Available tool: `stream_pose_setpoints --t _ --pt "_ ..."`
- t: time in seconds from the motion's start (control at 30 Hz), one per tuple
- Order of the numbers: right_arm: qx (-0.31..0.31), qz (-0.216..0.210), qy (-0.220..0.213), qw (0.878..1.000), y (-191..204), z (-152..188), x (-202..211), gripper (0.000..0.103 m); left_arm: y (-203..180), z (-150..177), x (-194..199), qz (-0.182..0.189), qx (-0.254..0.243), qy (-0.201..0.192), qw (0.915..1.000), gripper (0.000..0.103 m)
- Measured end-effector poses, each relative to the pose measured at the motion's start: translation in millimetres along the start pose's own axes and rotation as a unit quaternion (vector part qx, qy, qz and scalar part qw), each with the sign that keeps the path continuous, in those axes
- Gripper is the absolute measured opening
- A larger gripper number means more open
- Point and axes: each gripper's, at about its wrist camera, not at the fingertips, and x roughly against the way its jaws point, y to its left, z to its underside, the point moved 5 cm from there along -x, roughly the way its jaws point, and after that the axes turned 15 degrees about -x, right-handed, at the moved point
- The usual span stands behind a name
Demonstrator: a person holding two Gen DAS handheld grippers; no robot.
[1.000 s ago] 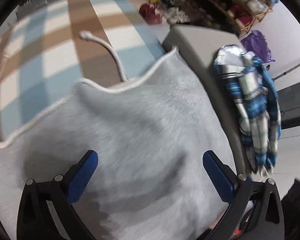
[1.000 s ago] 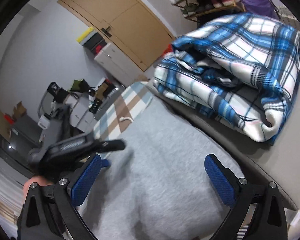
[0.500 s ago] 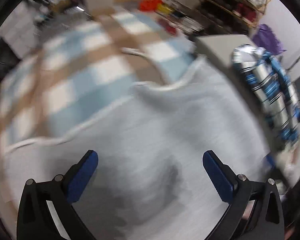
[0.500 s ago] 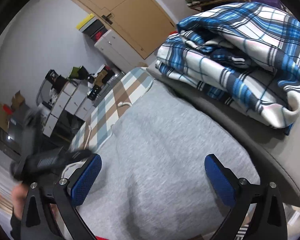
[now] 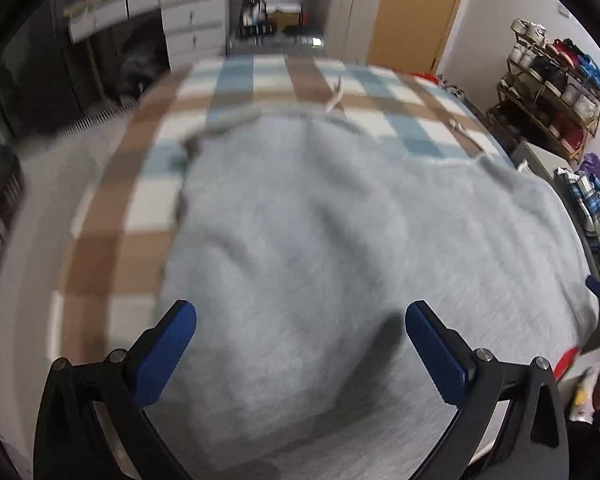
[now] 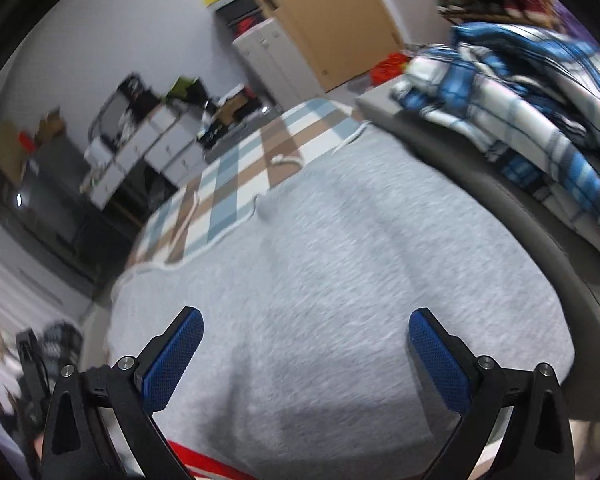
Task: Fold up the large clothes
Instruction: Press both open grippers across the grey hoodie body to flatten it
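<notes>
Both grippers hover spread wide and empty above the grey garment.

Left gripper (image 5: 300, 336) and right gripper (image 6: 306, 344) each show blue pads far apart, gripping nothing, low in their frames. Grey garment (image 5: 340, 240) fills the centre of both views, lying rumpled on a checked blue, brown and white cloth (image 5: 260, 84) that shows above it. A folded blue plaid garment (image 6: 532, 120) rests on a grey surface at upper right of the right wrist view.

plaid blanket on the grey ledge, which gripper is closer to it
Right. The right gripper hovers open over the grey garment with the plaid blanket large just beside it; from the left gripper the blanket looks small, far off to the right.
</notes>
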Motion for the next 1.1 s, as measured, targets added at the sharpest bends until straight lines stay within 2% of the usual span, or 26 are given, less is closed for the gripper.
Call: stream_pose_setpoints --t 0.03,0.07,0.13,0.2,0.3,0.43,0.6,0.7,0.77,0.8,0.93,1.0,1.1 --pt "0.017 0.007 0.002 1.0 4 3 -3 0.103 -1 5 -9 0.018 0.008 0.017 0.9997 0.102" --pt "0.033 0.014 0.004 0.999 8 7 -6 0.103 2 10 -7 0.019 0.006 0.024 0.9995 0.102" --pt "0.058 0.029 0.012 0.998 14 14 -12 0.103 -2 7 -7 0.005 -0.022 0.017 0.9996 0.102" --pt "0.077 0.042 0.021 0.996 15 20 -18 0.103 -5 5 -6 0.004 -0.026 0.016 0.9995 0.102" --pt "0.112 0.084 0.033 0.99 14 29 -32 0.103 -6 8 -6 0.008 -0.031 0.004 0.9995 0.102" --pt "0.174 0.13 0.024 0.976 16 41 -42 0.103 -6 10 -7 0.009 -0.044 0.003 0.999 0.102" --pt "0.163 0.124 0.029 0.978 13 39 -38 0.103 1 16 -4 0.013 -0.034 0.008 0.9993 0.102" --pt "0.161 0.121 0.03 0.979 13 40 -35 0.103 8 15 4 0.036 0.004 -0.002 0.9993 0.102" --pt "0.163 0.123 0.029 0.979 12 41 -33 0.103 15 13 14 0.065 0.036 -0.019 0.997 0.102" --pt "0.162 0.125 0.028 0.978 13 41 -33 0.103 21 8 21 0.075 0.053 -0.032 0.9953 0.102" --pt "0.162 0.129 0.029 0.978 14 41 -35 0.103 34 -25 34 0.052 0.057 -0.056 0.9955 0.102" --pt "0.163 0.127 0.03 0.978 14 40 -35 0.103 36 -45 27 0.052 0.051 -0.048 0.9962 0.102" --pt "0.163 0.122 0.033 0.979 14 39 -36 0.103 41 -70 -6 0.04 0.058 -0.009 0.9975 0.102"
